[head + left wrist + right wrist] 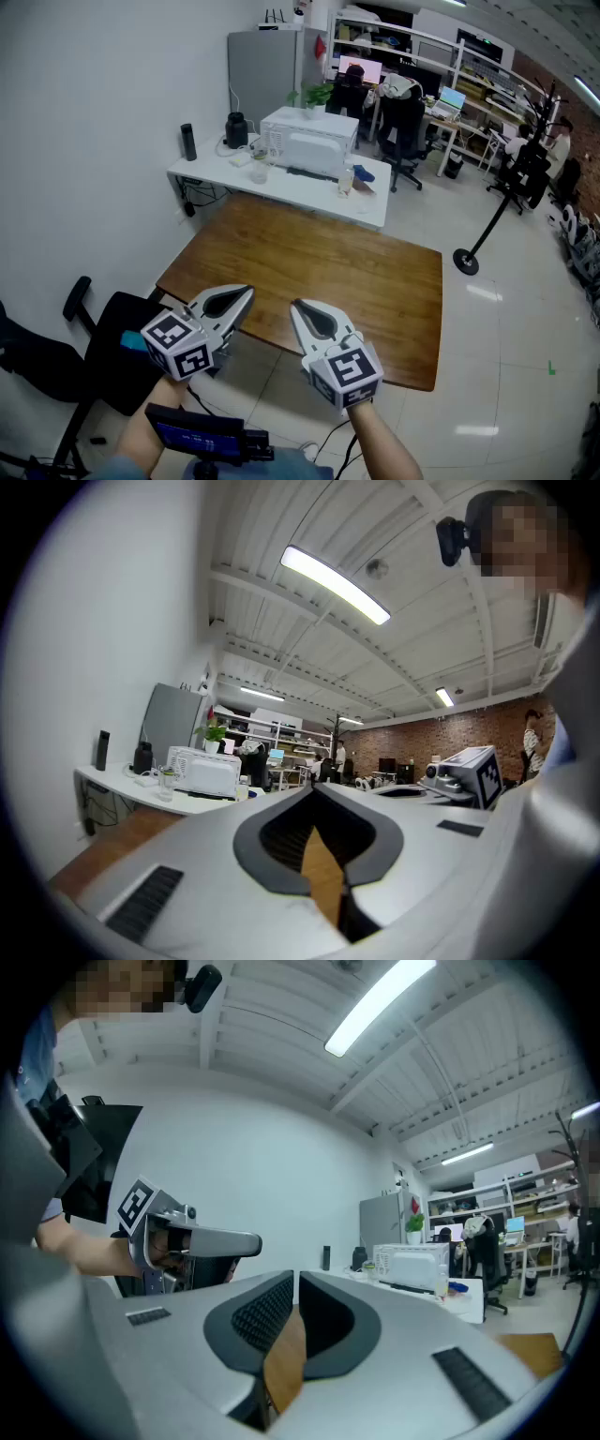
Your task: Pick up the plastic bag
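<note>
Left gripper and right gripper hang side by side, a bit apart, over the near edge of the wooden table, tips pointing fwd across it. Left jaws: closed, tips meeting, nothing btwn. Right jaws: only a thin slit, nothing btwn either. Beyond the table's far edge stands a white desk w/ a white boxy appliance, a black bottle and a black jug on it. Left of the table sits a black chair. Right of the table, on the floor, a black stand. As for the plastic bag, can't tell where it is; no view shows it.
</note>
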`<state>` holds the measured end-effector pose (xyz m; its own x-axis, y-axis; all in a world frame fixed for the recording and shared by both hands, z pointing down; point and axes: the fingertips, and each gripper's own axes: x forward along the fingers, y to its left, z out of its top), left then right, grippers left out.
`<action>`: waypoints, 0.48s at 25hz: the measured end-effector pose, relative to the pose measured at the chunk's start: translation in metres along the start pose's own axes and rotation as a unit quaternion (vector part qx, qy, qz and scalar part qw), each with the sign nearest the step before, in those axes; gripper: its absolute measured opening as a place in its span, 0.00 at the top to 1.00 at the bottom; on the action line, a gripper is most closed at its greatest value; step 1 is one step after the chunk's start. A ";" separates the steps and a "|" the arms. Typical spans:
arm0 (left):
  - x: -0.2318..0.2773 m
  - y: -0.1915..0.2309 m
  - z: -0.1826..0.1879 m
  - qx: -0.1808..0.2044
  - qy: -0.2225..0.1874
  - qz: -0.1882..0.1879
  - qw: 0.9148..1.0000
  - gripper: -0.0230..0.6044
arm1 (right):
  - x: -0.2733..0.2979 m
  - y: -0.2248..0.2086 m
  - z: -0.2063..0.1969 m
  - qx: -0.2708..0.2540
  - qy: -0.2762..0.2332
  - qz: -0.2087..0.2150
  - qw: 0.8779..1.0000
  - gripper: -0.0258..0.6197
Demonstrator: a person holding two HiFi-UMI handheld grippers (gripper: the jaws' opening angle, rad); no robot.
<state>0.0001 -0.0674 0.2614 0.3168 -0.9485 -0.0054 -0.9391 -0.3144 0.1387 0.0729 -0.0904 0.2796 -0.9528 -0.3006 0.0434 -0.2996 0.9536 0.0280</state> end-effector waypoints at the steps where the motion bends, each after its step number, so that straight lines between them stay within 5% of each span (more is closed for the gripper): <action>1: -0.002 0.004 0.001 0.001 -0.002 0.005 1.000 0.94 | 0.006 0.002 0.000 -0.003 0.000 0.003 1.000 0.92; 7: -0.025 0.029 0.000 0.021 -0.004 0.038 0.999 0.94 | 0.039 0.024 0.003 -0.008 -0.003 0.038 0.999 0.91; 12: -0.064 0.048 0.002 0.023 -0.016 0.103 0.994 0.93 | 0.064 0.052 0.004 -0.005 -0.013 0.088 0.996 0.91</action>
<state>-0.0660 -0.0217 0.2660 0.1133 -0.9935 -0.0132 -0.9890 -0.1141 0.0939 -0.0042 -0.0598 0.2794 -0.9916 -0.1273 0.0221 -0.1265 0.9914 0.0319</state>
